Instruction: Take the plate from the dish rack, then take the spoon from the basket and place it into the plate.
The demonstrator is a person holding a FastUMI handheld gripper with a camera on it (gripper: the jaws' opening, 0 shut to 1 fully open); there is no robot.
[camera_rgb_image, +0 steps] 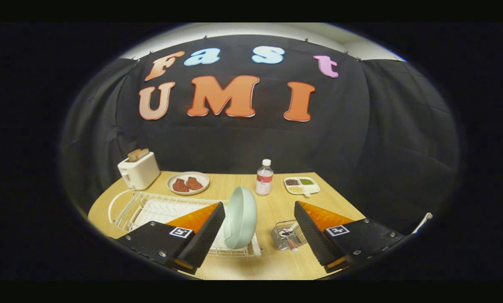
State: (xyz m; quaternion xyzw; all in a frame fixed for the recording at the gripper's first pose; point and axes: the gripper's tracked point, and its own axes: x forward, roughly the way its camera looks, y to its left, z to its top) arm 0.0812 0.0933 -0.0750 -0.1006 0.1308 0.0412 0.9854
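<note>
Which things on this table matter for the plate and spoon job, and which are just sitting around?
For the job: pale green plate standing on edge in the white dish rack; wire basket holding the spoon; gripper, jaws open, nothing between them.

Lying about: toaster, dish of meat, bottle, divided tray.

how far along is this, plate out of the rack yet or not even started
Nothing looks done yet. The pale green plate stands on edge in the white dish rack, between the open gripper fingers, with neither finger pressing on it. In hand: lining up on the plate. Left: grip it, lift it out, set it down, then fetch the spoon from the wire basket and lay it in the plate.
</note>
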